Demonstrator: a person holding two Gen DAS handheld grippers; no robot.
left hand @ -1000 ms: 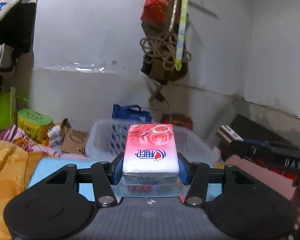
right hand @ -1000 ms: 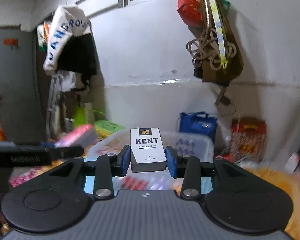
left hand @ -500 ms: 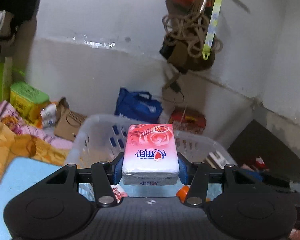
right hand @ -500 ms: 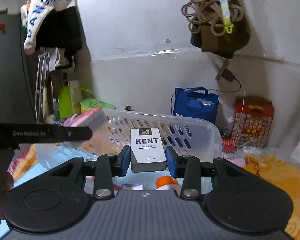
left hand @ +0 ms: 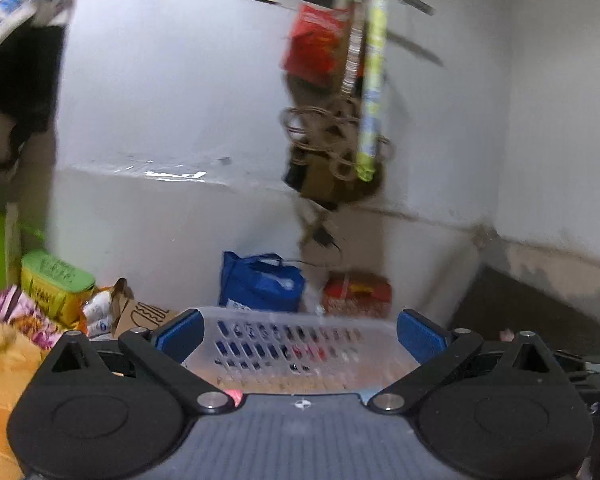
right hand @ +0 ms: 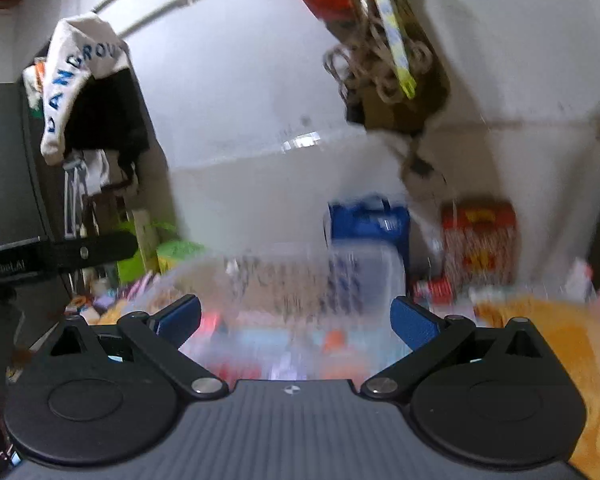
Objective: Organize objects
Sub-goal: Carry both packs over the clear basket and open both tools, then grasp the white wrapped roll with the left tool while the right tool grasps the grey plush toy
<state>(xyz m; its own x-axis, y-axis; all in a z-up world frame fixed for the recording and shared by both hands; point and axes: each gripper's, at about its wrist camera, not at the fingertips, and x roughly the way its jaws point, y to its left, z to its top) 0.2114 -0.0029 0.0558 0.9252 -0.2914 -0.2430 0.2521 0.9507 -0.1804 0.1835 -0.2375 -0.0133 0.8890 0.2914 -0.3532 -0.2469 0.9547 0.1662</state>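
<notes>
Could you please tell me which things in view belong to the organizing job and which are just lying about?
Job: white laundry basket; left gripper and right gripper, both open and empty.

Lying about: blue bag; red box; green-lidded tin; hanging rope.

Floor (left hand: 320,304): blue bag (left hand: 260,282), red box (left hand: 358,294), white basket (left hand: 300,344).

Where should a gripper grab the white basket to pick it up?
Probably the basket's top rim, coming down from above: the rim is a thin edge that open fingers could straddle, while the slotted walls are too wide. Both grippers, left and right, are open.
</notes>
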